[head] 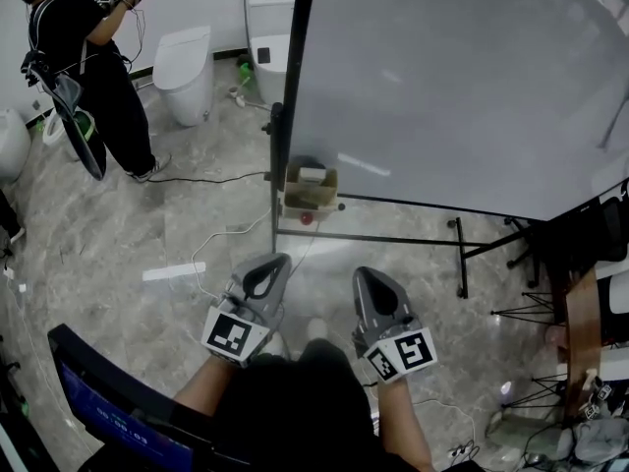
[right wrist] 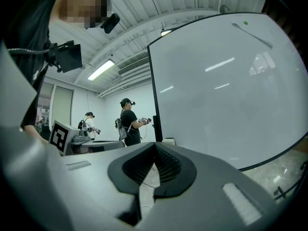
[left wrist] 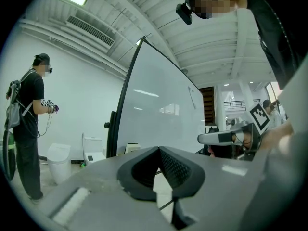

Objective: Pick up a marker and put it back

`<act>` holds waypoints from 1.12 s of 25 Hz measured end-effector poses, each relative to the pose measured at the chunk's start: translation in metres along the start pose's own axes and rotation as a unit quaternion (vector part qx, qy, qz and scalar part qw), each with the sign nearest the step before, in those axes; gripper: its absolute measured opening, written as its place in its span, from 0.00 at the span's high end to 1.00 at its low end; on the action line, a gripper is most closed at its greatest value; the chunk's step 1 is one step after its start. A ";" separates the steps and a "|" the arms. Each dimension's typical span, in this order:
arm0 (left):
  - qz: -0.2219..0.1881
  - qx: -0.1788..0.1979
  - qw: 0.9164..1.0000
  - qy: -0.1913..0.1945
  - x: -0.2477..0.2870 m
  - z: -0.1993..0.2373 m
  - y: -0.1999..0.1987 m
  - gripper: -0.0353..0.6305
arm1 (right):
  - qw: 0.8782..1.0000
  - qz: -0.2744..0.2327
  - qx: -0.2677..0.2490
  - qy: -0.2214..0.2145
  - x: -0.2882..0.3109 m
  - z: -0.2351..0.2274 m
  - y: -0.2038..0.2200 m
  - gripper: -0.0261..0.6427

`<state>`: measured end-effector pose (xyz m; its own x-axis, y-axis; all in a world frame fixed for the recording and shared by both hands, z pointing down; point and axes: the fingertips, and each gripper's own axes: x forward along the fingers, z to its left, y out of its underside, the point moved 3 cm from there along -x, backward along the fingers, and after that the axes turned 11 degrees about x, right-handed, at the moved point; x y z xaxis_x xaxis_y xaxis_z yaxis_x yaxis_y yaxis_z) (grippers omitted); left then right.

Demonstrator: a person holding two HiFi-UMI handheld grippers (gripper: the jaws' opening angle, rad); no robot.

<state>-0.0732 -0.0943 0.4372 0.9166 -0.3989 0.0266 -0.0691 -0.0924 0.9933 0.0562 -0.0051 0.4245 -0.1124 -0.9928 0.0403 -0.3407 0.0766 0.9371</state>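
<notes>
A cardboard box (head: 311,193) holds a white item on the marble floor (head: 197,239). The fingers of the left gripper (head: 279,261) and right gripper (head: 365,274) press together.

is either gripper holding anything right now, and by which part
Nothing is held. The left gripper and the right gripper both have their jaws shut with nothing between them.

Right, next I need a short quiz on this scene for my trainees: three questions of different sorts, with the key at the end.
1. True or false: the right gripper is clamped on something.
2. Where is the cardboard box? A) on a toilet B) at the foot of the whiteboard C) on a desk
3. Fill in: the left gripper has its jaws ____.
Key: 1 false; 2 B; 3 shut.
</notes>
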 end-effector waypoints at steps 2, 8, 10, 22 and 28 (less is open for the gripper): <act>0.003 0.006 1.000 -0.010 0.010 0.001 0.000 0.94 | 1.000 0.005 -0.003 -0.009 0.010 -0.010 0.000 0.95; 0.002 0.020 0.999 -0.044 0.045 0.002 -0.001 0.94 | 0.998 0.010 -0.020 -0.051 0.043 -0.039 -0.003 0.95; 0.000 0.018 0.999 -0.050 0.057 0.002 0.001 0.94 | 0.997 0.016 -0.025 -0.064 0.055 -0.046 -0.001 0.95; 0.057 0.055 0.994 -0.071 0.119 -0.008 0.030 0.94 | 0.992 0.043 -0.032 -0.114 0.086 -0.076 -0.002 0.94; 0.073 0.053 0.991 -0.094 0.125 -0.004 0.042 0.94 | 0.988 0.070 -0.046 -0.127 0.106 -0.089 0.015 0.83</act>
<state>0.0399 -0.1448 0.4828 0.8047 -0.5774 0.1379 -0.2463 -0.1133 0.9626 0.1226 -0.1169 0.4741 -0.3871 -0.9173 0.0934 -0.2203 0.1904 0.9567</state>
